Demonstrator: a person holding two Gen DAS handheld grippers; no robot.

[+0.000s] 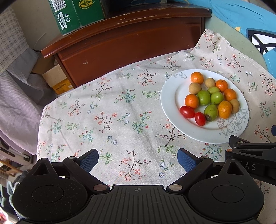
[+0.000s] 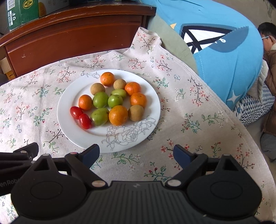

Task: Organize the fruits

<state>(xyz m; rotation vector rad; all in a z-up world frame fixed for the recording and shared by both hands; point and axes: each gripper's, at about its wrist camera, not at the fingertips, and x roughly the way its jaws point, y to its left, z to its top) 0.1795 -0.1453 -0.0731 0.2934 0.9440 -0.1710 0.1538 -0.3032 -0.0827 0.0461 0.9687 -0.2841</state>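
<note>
A white plate (image 2: 72, 131) with a rose drawing rests on a floral cloth and holds small fruits. On it lie several oranges (image 2: 118, 115), several green fruits (image 2: 100, 99), three brown fruits (image 2: 136, 112) and two red cherry tomatoes (image 2: 85, 121). My right gripper (image 2: 136, 156) hovers open just short of the plate's near rim, nothing between its blue pads. In the left wrist view the plate (image 1: 169, 103) lies ahead to the right. My left gripper (image 1: 138, 160) is open over bare cloth, left of the plate, holding nothing.
A dark wooden cabinet (image 1: 131, 43) stands behind the cloth, with a green carton (image 1: 69, 15) on top. A blue cushion (image 2: 224, 56) lies to the right, and a person (image 2: 269, 51) sits beyond it. Cardboard boxes (image 1: 55, 77) sit low at the left.
</note>
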